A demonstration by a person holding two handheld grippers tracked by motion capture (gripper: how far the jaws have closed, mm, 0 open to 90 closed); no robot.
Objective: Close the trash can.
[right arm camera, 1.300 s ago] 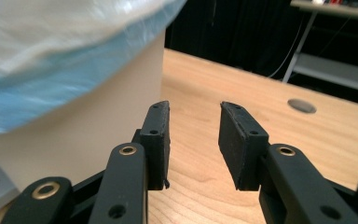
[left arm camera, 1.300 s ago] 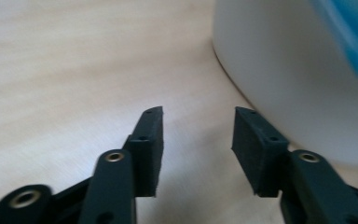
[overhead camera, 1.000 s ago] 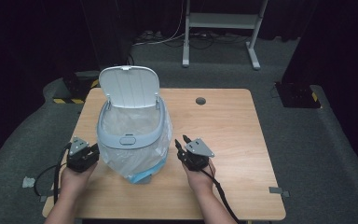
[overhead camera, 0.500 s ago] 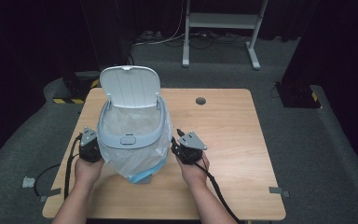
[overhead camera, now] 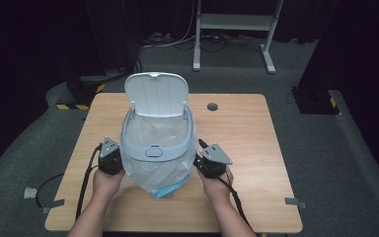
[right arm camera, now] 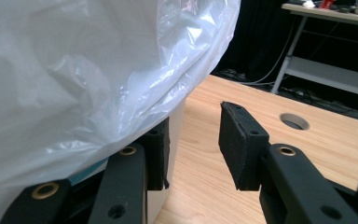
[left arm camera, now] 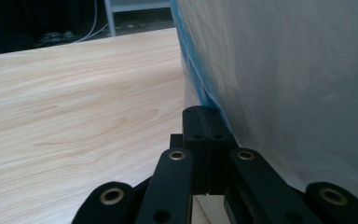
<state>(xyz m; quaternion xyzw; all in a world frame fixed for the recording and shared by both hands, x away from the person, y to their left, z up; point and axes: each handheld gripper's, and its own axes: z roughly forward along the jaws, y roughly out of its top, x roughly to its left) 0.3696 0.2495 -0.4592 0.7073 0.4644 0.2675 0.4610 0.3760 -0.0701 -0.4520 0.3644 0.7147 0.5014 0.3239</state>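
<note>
While the left gripper [overhead camera: 114, 157] is sitting clamped shut, nothing visibly caught, at the bag-lined bin's [overhead camera: 159, 148] nine o'clock, the right gripper [overhead camera: 201, 159] is gaping empty at three o'clock.

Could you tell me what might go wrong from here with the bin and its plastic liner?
The left gripper has its jaws shut right beside the liner, with no plastic clearly between them, so a pull could come away with nothing. The right gripper is open, one pad tucked under the hanging plastic; closing and tugging may tear the thin film. The bin stands with its lid up, so a one-sided pull could tip or slide it across the table.
</note>
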